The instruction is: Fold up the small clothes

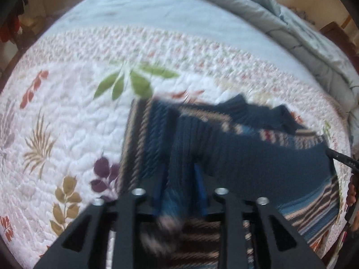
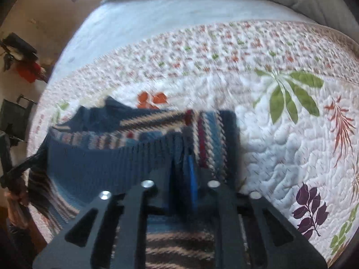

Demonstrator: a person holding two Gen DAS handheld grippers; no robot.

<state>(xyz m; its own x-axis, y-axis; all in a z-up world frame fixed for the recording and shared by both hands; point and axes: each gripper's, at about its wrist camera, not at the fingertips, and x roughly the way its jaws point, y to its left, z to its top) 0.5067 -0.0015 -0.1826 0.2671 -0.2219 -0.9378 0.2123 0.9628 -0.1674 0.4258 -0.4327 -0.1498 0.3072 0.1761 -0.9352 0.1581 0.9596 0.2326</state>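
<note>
A small navy knit sweater with tan, red and light-blue stripes lies on a floral quilt. My left gripper is shut on a fold of the sweater's navy ribbed hem, lifted off the quilt. In the right wrist view the same sweater stretches leftward, and my right gripper is shut on the hem at the sweater's striped right edge. The hem hangs taut between both grippers. Both views are motion-blurred.
The white quilt with leaf prints covers the near half of a bed; a pale blue sheet and a rolled grey duvet lie beyond. Dark furniture and red items stand beside the bed.
</note>
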